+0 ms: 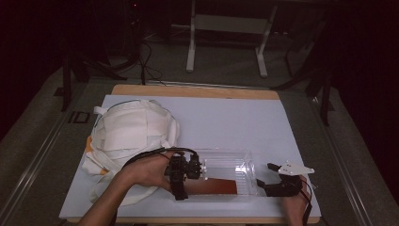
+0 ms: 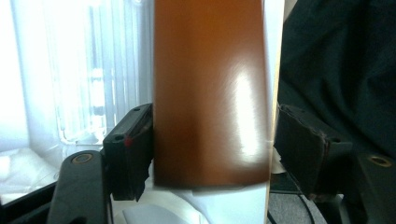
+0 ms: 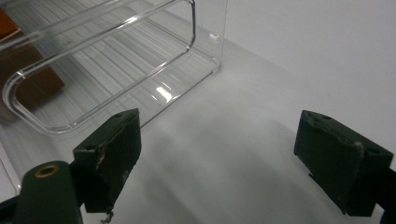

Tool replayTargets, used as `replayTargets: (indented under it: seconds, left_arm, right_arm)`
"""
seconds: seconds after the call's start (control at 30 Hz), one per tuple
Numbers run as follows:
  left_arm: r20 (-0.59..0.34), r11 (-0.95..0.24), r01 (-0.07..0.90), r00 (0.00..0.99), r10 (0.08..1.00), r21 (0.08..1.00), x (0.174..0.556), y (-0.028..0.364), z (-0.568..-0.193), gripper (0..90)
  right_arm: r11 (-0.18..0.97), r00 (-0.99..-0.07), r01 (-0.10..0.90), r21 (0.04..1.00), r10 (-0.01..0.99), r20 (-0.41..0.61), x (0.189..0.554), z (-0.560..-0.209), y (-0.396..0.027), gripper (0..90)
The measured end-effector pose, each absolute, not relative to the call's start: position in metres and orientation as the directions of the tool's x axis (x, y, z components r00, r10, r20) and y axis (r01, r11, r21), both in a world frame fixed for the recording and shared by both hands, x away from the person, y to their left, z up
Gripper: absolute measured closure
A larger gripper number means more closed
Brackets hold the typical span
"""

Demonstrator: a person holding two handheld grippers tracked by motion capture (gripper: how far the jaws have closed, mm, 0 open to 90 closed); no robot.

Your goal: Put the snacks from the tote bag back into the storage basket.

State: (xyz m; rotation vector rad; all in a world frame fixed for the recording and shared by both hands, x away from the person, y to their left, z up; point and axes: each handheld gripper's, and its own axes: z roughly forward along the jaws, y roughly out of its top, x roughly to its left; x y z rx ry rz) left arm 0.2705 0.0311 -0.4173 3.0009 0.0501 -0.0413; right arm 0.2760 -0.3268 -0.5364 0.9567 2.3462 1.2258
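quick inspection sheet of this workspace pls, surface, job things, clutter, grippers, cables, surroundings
surface: white sheet over a wooden table.
job's things: clear plastic bin near the front edge; brown flat piece at its near side.
clutter: cream cloth bag bunched at the left.
grippers: left gripper has its jaws around the brown piece; right gripper open over bare sheet beside the bin.
cables: black cable trails from the left gripper.
surroundings: dark room, white frame legs on the floor behind.
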Motion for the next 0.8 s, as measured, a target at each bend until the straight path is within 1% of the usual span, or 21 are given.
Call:
replayTargets:
  seconds: [0.57,0.8]
  left_arm:
    - [-0.007,-0.988,0.064,0.998,0.064,0.142,0.272,0.046,-0.412,29.9]
    - [0.005,-0.985,0.071,0.997,0.073,0.158,0.273,0.051,-0.408,29.9]
  right_arm:
    - [0.405,-0.721,0.414,0.815,0.693,0.021,0.276,-0.536,-0.327,14.8]
    - [0.404,-0.720,0.415,0.815,0.694,0.022,0.276,-0.536,-0.327,14.8]
